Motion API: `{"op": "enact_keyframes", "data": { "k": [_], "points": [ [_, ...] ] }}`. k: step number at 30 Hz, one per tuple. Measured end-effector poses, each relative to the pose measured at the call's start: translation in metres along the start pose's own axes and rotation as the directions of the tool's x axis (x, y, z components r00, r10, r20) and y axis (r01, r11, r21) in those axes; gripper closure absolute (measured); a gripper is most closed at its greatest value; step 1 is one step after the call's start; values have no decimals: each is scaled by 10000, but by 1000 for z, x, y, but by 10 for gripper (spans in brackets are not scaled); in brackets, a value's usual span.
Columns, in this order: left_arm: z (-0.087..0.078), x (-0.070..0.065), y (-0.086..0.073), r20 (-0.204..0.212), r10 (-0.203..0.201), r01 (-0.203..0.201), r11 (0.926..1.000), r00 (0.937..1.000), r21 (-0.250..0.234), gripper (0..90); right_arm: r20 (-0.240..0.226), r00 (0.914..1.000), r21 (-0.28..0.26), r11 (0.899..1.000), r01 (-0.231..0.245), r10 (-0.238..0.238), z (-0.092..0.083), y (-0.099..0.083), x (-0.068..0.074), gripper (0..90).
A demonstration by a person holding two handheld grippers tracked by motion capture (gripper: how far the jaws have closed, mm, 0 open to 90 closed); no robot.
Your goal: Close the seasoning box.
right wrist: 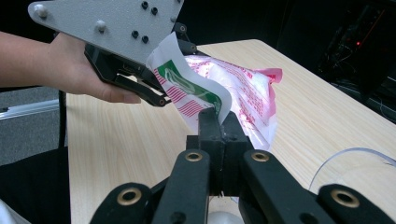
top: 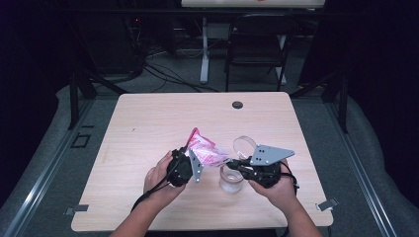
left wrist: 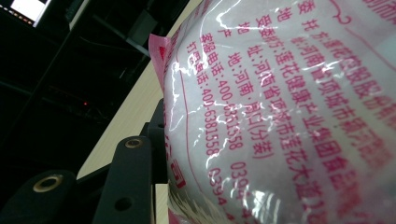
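A pink-and-white plastic bag (top: 205, 150) with red print hangs over the middle of the wooden table (top: 148, 128), held between both grippers. My left gripper (top: 198, 158) is shut on the bag's body; in the left gripper view the bag (left wrist: 289, 102) presses against the black finger (left wrist: 133, 177). My right gripper (right wrist: 218, 122) is shut on a corner of the bag (right wrist: 243, 88), while the left gripper (right wrist: 159, 91) grips it from the other side. A clear jar (top: 231, 181) stands just below the right gripper (top: 229, 162).
A clear round lid (top: 244, 144) lies just behind the jar, and its rim (right wrist: 345, 153) shows in the right gripper view. A dark cable hole (top: 237, 104) sits near the table's far edge. Beyond the table stand a folding chair (top: 257, 44) and a desk leg (top: 204, 49).
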State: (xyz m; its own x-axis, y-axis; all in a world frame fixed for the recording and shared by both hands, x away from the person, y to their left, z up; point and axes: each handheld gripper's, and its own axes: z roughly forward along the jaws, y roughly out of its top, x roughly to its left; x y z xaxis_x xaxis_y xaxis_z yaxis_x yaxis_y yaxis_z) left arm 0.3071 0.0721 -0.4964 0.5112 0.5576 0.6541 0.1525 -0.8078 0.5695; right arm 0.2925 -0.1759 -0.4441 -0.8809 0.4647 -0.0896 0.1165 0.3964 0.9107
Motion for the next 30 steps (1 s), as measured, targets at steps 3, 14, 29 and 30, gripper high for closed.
{"op": "enact_keyframes", "data": {
  "k": [3,14,29,30],
  "points": [
    [-1,-1,1,-130,180,-180,9998,9998,-17,581,1,10000,0,10000,-29,29,-1,0,0,900],
    [-1,-2,5,-427,804,-802,9968,9959,50,583,-1,9999,39,9999,-149,149,-2,-3,-2,900],
    [0,-6,9,-815,1507,-1514,9885,9852,-28,584,162,9995,140,9995,-280,277,-3,-10,-2,900],
    [0,-7,9,-840,1558,-1568,9876,9842,-53,584,207,9994,162,9995,-281,278,-4,-11,-1,900]
  ]
}}
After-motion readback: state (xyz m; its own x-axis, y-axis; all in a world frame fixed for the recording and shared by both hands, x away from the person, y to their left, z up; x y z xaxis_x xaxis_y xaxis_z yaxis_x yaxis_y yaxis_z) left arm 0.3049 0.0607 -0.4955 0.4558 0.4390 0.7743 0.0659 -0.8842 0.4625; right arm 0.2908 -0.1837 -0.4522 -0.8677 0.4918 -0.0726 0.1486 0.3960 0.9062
